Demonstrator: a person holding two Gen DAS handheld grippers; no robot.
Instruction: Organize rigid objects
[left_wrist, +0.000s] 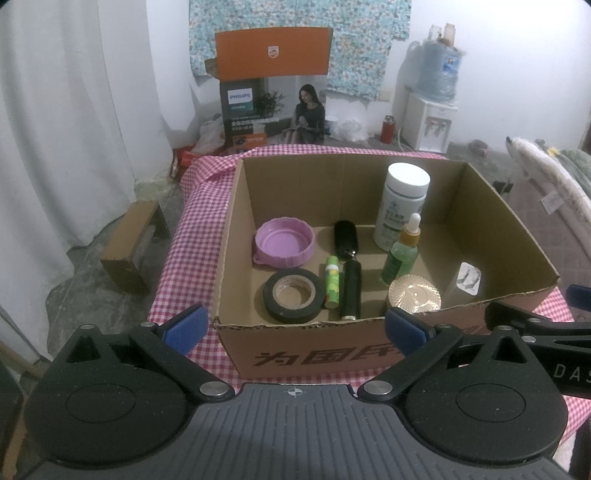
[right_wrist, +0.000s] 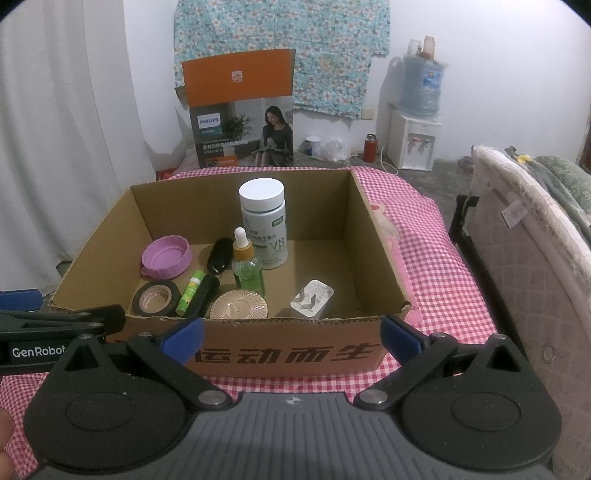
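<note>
Both hand-held grippers, left (left_wrist: 293, 326) and right (right_wrist: 291, 334), are hovering spread apart and empty before the cardboard box (right_wrist: 288, 352) on the bench. Inside, the dropper bottle (right_wrist: 248, 266), probably slippery, fragile glass, is standing upright; gripping its body seems safest.

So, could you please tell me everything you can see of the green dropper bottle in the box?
The green dropper bottle stands upright on the floor of the cardboard box, in front of the taller white supplement bottle. Its body looks like clear green plastic or glass, with an amber collar and a white rubber-like bulb on top, closed. The ribbed gold disc lies just before it; whether they touch is unclear.
</note>
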